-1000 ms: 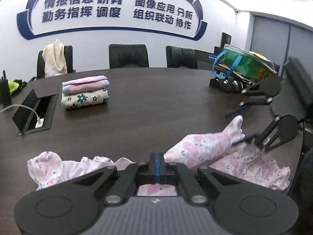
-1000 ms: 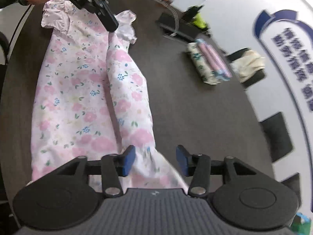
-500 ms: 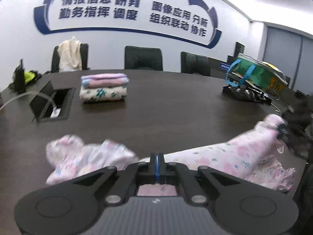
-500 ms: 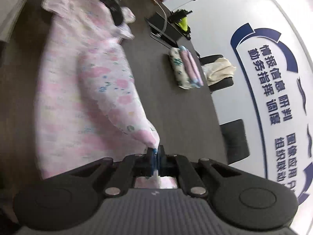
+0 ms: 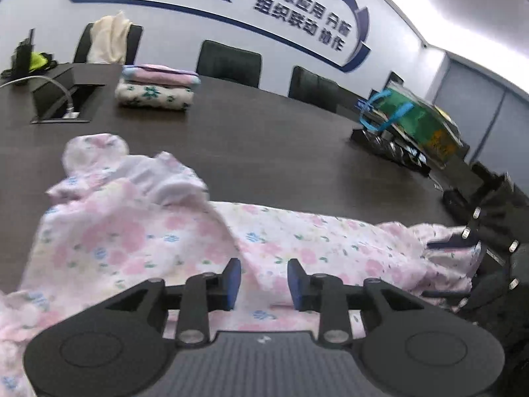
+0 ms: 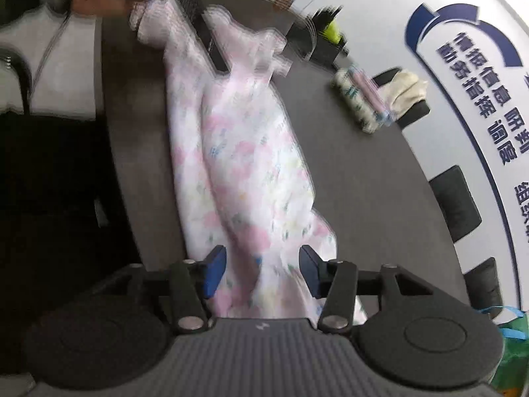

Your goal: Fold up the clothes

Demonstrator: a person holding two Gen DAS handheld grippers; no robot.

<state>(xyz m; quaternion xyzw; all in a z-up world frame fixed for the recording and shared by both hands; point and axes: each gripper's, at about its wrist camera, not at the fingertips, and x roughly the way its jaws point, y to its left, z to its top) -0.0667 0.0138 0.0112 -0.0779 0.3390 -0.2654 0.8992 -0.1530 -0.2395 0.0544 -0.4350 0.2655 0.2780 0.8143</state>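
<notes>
A pink floral garment (image 5: 139, 235) lies lengthwise on the dark table (image 5: 264, 145), folded along its length. My left gripper (image 5: 264, 279) is open just above its collar end, blue pads apart, holding nothing. My right gripper (image 6: 263, 269) is open over the hem end of the garment (image 6: 244, 178), holding nothing. The right gripper also shows at the right edge of the left wrist view (image 5: 479, 248). The left gripper shows blurred at the top of the right wrist view (image 6: 215, 46).
A stack of folded clothes (image 5: 157, 86) sits at the far left of the table, also in the right wrist view (image 6: 362, 102). An open cable box (image 5: 61, 99) is beside it. A green bag (image 5: 416, 122) stands far right. Black chairs (image 5: 228, 63) line the wall.
Both grippers were shut on the garment half a second ago and have let go. The raised fold has dropped flat onto the garment.
</notes>
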